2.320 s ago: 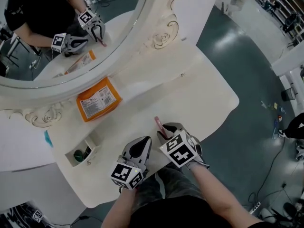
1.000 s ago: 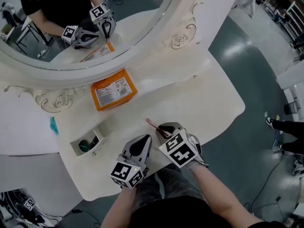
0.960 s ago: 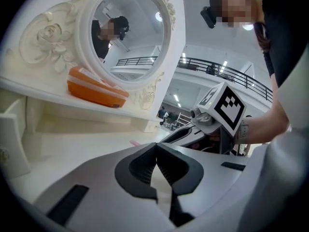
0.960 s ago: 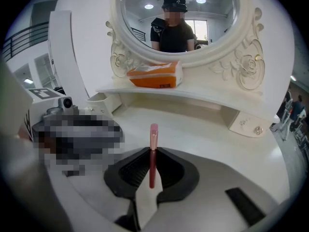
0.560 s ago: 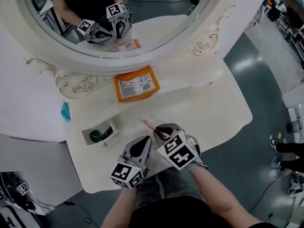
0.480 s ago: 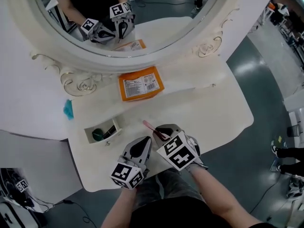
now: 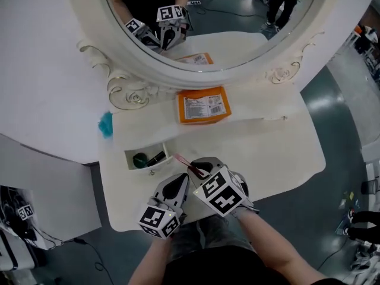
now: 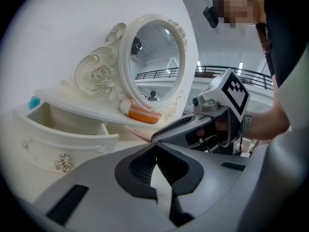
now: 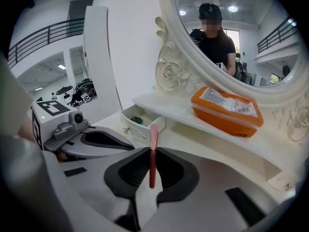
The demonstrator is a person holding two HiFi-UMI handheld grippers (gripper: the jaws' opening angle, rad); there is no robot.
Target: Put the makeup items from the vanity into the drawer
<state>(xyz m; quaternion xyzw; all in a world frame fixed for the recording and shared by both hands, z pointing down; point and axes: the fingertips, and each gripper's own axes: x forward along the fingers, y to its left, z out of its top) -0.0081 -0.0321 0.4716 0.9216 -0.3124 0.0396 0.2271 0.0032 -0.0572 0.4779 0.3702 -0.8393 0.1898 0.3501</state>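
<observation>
Right gripper view: the right gripper (image 9: pixel 152 151) has its jaws narrow and clamped on a slim pink-and-red stick (image 9: pixel 153 135). The stick stands upright between the pads. Its pale pink end pokes out past the fingertips, and its red end sits down in the throat of the jaws.

Drawer (image 9: pixel 146 127): pulled open, ahead of the right gripper and a little to its left, beyond the stick's tip and apart from it. It holds a round green item (image 7: pixel 140 159) and a slim dark item (image 7: pixel 158 157), side by side.

Left gripper (image 8: pixel 155 147): the jaws meet at the tips with nothing between them. It sits just beside the right gripper, on that gripper's left. Both are over the near part of the white bench (image 7: pixel 273 153).

Orange packet (image 7: pixel 203 105): lies flat, printed label up, on the raised shelf (image 7: pixel 148 126). It is ahead of the right gripper and to its right, well apart from both grippers.

Mirror (image 7: pixel 208 16): oval with a carved white frame, standing behind the shelf, farther from the grippers than the packet. It reflects both grippers and the person holding them.

Teal thing (image 7: pixel 105 123): small, at the shelf's left end, ahead and to the left of the left gripper. It is too small to tell what it is.
</observation>
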